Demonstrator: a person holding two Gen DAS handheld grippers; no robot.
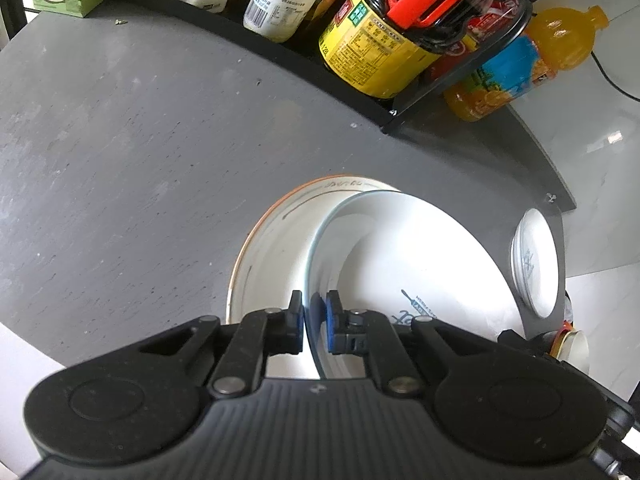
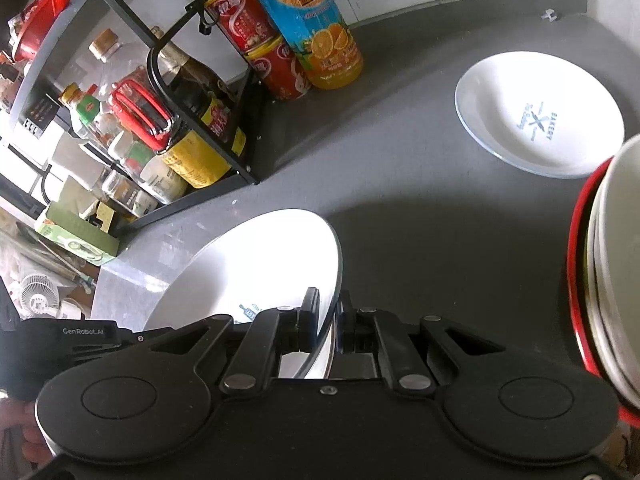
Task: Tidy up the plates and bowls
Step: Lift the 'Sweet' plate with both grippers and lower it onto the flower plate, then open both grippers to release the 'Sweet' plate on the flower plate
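**White plate gripped at both rims above the grey surface**

Across both views, a dark grey matte surface (image 1: 140, 140) is seen, with a black metal rack of sauce and condiment bottles (image 2: 172, 120) standing at its far edge. Just beside the rack, an orange juice bottle with a blue label (image 2: 316, 28) and two stacked red drink cans (image 2: 260, 48) are placed. At the right edge of the right wrist view, a stack of bowls with a red rim (image 2: 600, 280) is partly shown.

A large white plate with a thin blue rim and blue print (image 1: 420, 264) is held tilted above the surface, over an orange-rimmed white plate (image 1: 272, 248) that lies beneath it. Whether the two plates touch cannot be told. A second white plate printed with a blue bakery logo (image 2: 540, 116) rests flat on the surface, well apart from the held one.

The left gripper (image 1: 315, 322) is clamped on the near rim of the large plate, its jaws pressed against either face of the edge. The right gripper (image 2: 329, 322) is likewise closed on the same plate's rim, with the edge passing between its jaws.
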